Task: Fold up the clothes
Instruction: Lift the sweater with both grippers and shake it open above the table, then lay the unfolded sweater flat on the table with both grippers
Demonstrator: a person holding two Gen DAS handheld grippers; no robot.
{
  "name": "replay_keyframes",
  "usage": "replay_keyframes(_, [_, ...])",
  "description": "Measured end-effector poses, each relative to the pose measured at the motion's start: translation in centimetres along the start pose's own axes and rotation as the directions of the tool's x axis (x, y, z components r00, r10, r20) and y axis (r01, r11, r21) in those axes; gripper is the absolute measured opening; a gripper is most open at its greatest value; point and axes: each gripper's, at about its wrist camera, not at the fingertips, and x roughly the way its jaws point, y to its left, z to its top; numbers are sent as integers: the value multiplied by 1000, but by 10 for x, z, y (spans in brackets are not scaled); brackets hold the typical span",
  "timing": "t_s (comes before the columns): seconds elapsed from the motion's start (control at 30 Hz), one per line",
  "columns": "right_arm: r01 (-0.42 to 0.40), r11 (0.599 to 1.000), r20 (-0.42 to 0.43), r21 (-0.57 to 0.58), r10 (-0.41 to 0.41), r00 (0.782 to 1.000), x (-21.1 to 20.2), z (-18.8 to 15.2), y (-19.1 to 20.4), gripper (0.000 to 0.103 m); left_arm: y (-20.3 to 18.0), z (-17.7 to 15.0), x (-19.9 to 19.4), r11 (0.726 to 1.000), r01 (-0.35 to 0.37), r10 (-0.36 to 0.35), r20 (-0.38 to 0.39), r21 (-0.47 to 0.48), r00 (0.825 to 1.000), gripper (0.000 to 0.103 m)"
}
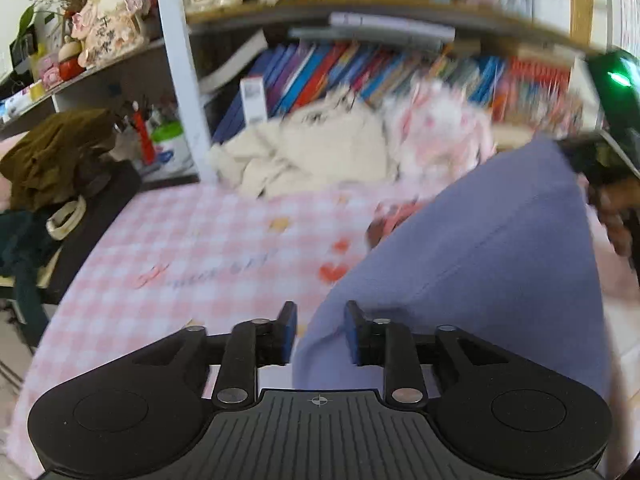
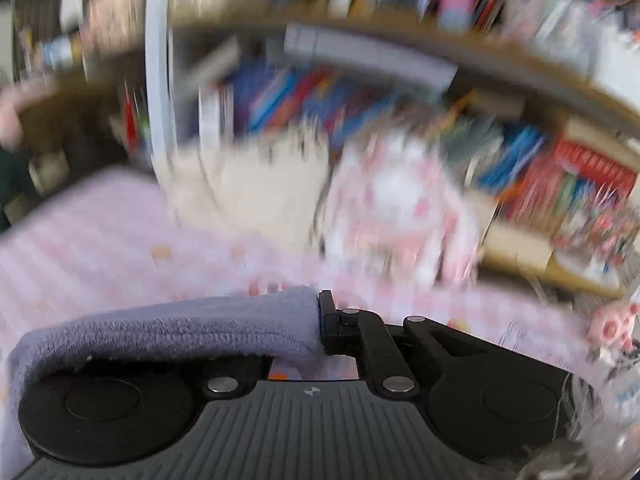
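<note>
The right claw (image 2: pixel 320 320) is clenching a thick edge of the lavender garment (image 2: pixel 180 328), the cloth draping back over its left side and hiding that finger. The left claw (image 1: pixel 320 330) is standing released, its blue pads (image 1: pixel 289 322) parted, with a lower fold of the same garment (image 1: pixel 480 260) lying just by the right pad but not pinched. The garment is hanging lifted between the two claws above the pink checked surface (image 1: pixel 180 240), not lying flat. Behind it, a cream garment (image 1: pixel 312 148) and a pink-printed one (image 1: pixel 436 128) are lying heaped against the bookshelf (image 1: pixel 360 76). To my eye, folding well here is calling for the left claw to catch a matching edge so the cloth is hanging square, then lowering it smoothly onto the bare checks, clear of the heap.
</note>
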Motion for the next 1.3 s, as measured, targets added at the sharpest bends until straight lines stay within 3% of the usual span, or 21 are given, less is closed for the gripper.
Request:
replay_keyframes(0.1, [18, 999, -63, -38, -21, 998, 38, 2, 16, 6, 12, -3, -5, 1000, 22, -22, 15, 4, 1000, 50])
replay_keyframes(0.23, [48, 996, -90, -79, -55, 994, 63, 11, 25, 7, 20, -5, -9, 998, 57, -58, 27, 1, 998, 52])
replay_keyframes(0.3, [71, 992, -97, -105, -81, 992, 69, 6, 26, 17, 14, -7, -7, 997, 73, -74, 27, 30, 997, 53])
replay_keyframes(0.33, [83, 990, -100, -117, -95, 990, 72, 3, 27, 35, 12, -8, -6, 996, 81, -83, 27, 44, 996, 54])
replay_keyframes(0.4, [105, 984, -106, -142, -121, 987, 78, -3, 27, 53, 6, -10, -4, 993, 97, -99, 27, 72, 995, 61])
replay_keyframes(0.47, [127, 978, -112, -168, -147, 983, 84, -8, 28, 56, -1, -13, -1, 988, 127, -129, 21, 93, 991, 63])
replay_keyframes(0.53, [116, 987, -124, -115, -130, 984, 65, -25, 20, 62, -11, -15, 6, 982, 158, -159, 1, 103, 987, 64])
replay_keyframes(0.7, [78, 997, -166, 9, -75, 983, -7, -87, 0, 64, -47, -22, 22, 961, 227, -220, -55, 160, 974, 64])
replay_keyframes(0.87, [30, 999, -215, 37, -21, 976, -54, -138, -1, 64, -89, -32, 28, 921, 332, -317, -101, 203, 943, 64])
replay_keyframes(1.13, [-34, 998, -216, 57, 45, 975, -90, -175, -4, 64, -141, -51, 11, 888, 285, -262, -112, 360, 958, 66])
replay_keyframes(1.3, [-110, 990, -197, 90, 126, 972, -94, -174, -11, 64, -154, -63, -8, 888, 278, -252, -116, 366, 961, 69])
